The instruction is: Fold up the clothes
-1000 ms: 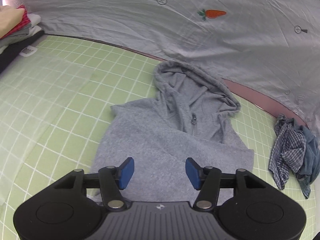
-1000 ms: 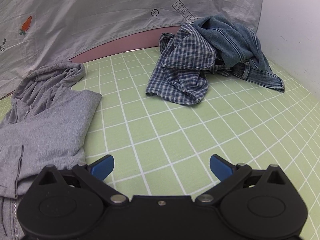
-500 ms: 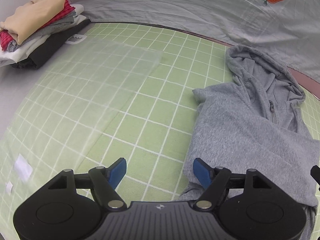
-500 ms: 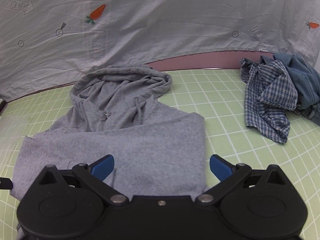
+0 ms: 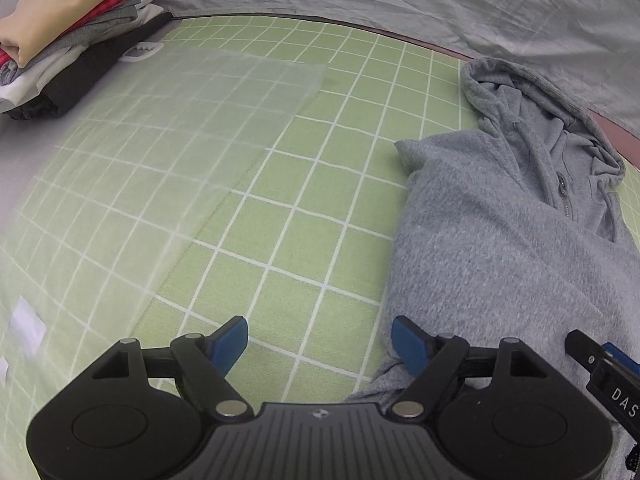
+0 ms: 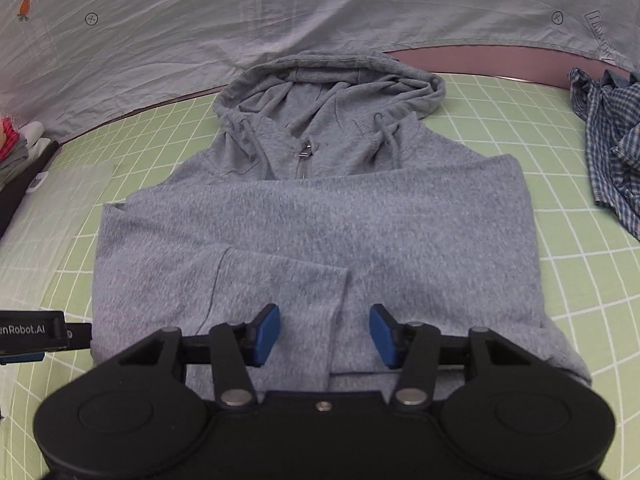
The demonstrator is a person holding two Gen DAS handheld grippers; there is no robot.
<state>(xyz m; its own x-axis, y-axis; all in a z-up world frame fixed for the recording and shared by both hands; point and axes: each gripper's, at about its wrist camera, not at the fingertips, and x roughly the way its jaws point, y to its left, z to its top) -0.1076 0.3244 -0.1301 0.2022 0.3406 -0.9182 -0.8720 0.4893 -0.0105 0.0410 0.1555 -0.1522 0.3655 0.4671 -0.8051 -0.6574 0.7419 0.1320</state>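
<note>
While both sleeves of the grey hoodie (image 6: 316,220) lay folded across its chest, we found left gripper (image 5: 320,346) and right gripper (image 6: 324,336) parted and empty, folded stack (image 5: 68,28) upper left, checked shirt (image 6: 608,136) right edge, unfolded.

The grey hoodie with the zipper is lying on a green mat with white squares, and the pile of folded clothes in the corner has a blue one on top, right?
Nearly. The grey zip-up hoodie does lie on the green mat with white grid lines, but the top piece of the folded clothes stack is pale yellow-tan, not blue. The left wrist view shows it.
</note>
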